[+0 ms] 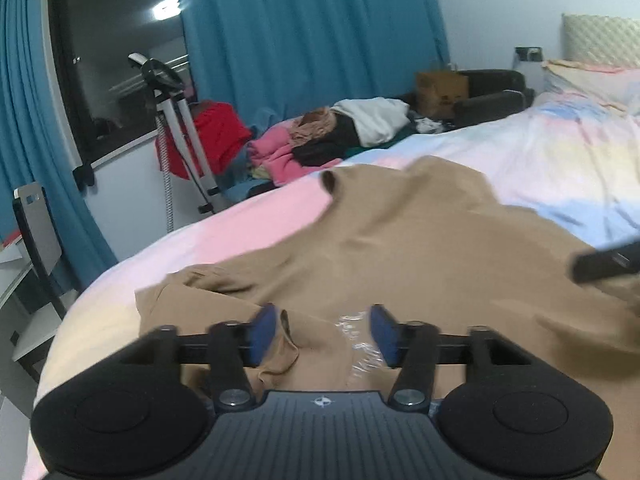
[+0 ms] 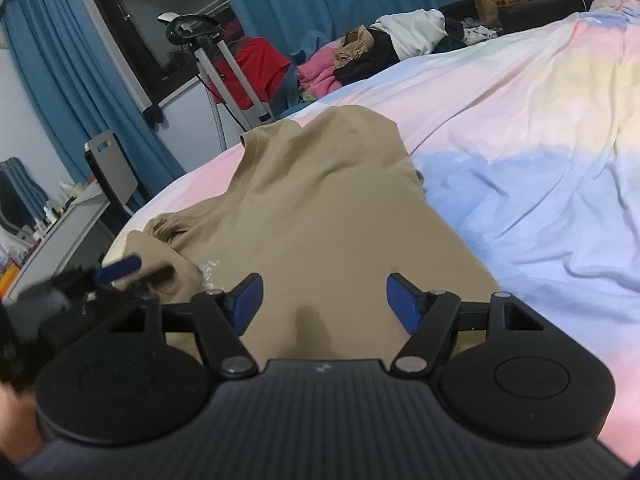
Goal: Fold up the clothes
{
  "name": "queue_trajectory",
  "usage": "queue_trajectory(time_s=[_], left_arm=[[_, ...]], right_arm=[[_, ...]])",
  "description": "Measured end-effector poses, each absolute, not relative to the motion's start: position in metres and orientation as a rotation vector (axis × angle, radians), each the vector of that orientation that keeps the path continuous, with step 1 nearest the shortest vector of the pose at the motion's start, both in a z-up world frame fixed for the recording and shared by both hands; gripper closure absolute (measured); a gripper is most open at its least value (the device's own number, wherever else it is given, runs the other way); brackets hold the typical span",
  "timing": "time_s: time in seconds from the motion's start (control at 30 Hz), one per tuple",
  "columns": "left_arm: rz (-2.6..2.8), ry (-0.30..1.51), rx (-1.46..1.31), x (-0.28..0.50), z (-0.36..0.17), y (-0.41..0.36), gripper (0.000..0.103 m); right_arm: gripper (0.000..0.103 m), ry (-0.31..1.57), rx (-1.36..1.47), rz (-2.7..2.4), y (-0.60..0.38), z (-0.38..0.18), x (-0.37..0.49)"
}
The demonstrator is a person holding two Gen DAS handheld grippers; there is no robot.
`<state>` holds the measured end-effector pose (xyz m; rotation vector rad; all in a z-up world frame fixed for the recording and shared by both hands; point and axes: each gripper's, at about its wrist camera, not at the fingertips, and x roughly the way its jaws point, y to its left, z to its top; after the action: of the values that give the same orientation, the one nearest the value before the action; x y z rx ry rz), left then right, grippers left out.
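Observation:
A tan T-shirt lies crumpled on the bed's pastel sheet. A silvery print shows near its lower part. My left gripper hovers open just over the shirt, and a raised fold of fabric sits beside its left pad. In the right wrist view the same shirt runs away from me, collar at the far end. There my right gripper stands open above the shirt's near part, holding nothing. The left gripper shows blurred at that view's left, over a bunched sleeve.
A pile of clothes in pink, white and dark colours lies beyond the bed's far edge, beside a red garment and a metal stand. A cardboard box, a pillow, a chair and blue curtains surround the bed.

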<state>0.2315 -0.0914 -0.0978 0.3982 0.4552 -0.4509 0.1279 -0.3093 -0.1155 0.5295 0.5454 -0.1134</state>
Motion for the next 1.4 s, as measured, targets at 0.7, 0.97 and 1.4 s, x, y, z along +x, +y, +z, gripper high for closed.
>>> queue_trajectory(time_s=[0.7, 0.97, 1.4], left_arm=[[-0.367, 0.481, 0.288, 0.224, -0.117, 0.015, 0.046], [-0.401, 0.468, 0.273, 0.233, -0.115, 0.009, 0.098], [-0.022, 0.412, -0.44, 0.24, -0.075, 0.158, 0.099]], right_arm=[[0.032, 0.603, 0.485, -0.022, -0.283, -0.126, 0.131], [0.032, 0.625, 0.465, -0.002, -0.275, -0.133, 0.137], [0.032, 0.628, 0.477, 0.007, -0.275, -0.134, 0.136]])
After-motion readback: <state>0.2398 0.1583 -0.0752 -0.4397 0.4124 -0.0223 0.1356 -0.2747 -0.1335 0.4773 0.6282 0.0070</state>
